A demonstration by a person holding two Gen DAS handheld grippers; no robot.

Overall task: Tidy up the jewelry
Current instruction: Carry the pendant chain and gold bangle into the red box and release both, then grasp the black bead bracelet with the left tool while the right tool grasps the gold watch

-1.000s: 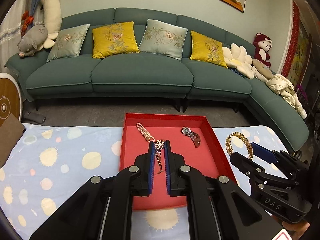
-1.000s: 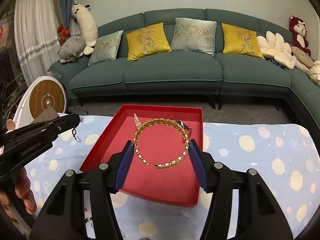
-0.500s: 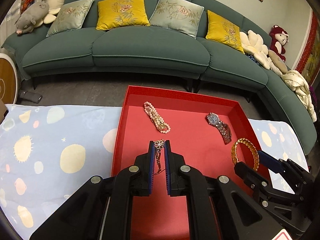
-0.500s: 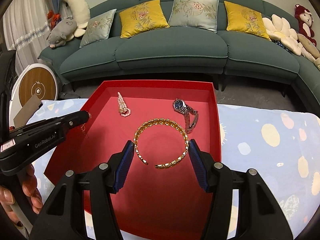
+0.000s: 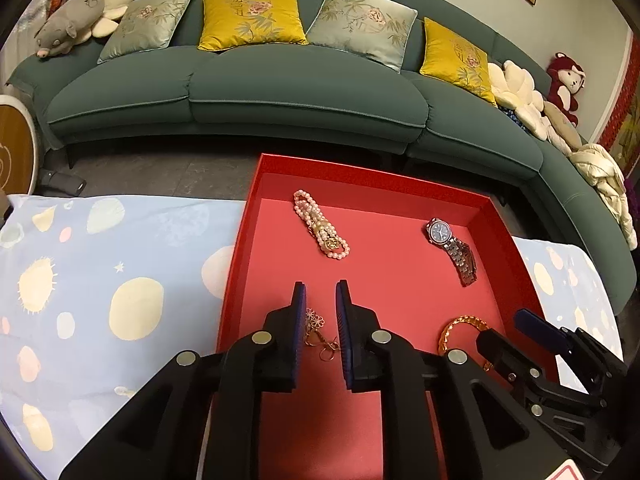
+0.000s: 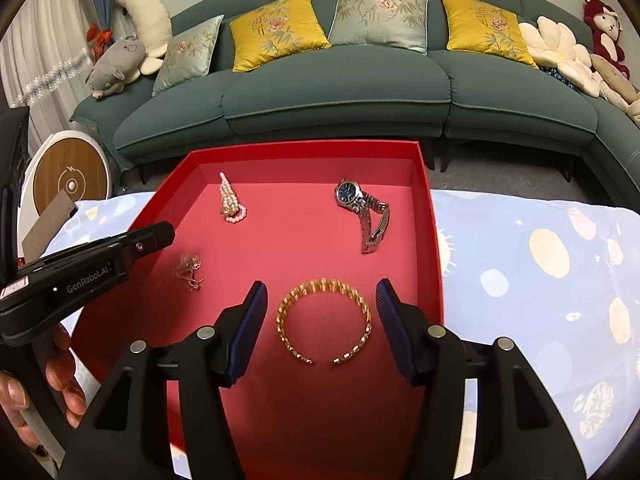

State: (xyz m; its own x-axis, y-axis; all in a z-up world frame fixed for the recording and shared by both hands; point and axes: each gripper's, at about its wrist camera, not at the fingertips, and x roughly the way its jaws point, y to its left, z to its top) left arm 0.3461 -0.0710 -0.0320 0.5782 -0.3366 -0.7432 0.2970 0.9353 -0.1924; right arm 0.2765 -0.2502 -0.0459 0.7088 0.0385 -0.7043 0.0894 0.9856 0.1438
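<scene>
A red tray (image 5: 360, 168) (image 6: 304, 146) lies on the cloth-covered table. On its floor are a pearl bracelet (image 5: 320, 226) (image 6: 231, 200) and a silver watch (image 5: 452, 248) (image 6: 362, 208). My left gripper (image 5: 321, 286) (image 6: 160, 236) hangs low over the tray's near left part and its jaws are opening. A gold flower earring (image 5: 316, 332) (image 6: 188, 270) lies loose on the tray floor between them. My right gripper (image 6: 321, 285) (image 5: 500, 324) straddles a gold open bangle (image 6: 324, 286) (image 5: 464, 322). The bangle appears to rest on the tray, with a small gap to each pad.
A pale blue spotted cloth (image 5: 120, 280) (image 6: 540, 280) covers the table on both sides of the tray. Behind it stands a green sofa (image 5: 304, 92) with cushions and plush toys. A round white and wood device (image 6: 68, 180) stands at the left. A person's hand (image 6: 40, 380) holds the left gripper.
Both grippers came down over the tray. The left jaws parted and the flower earring dropped from them to the tray floor. The bangle sits lower, clear of the right pads.
</scene>
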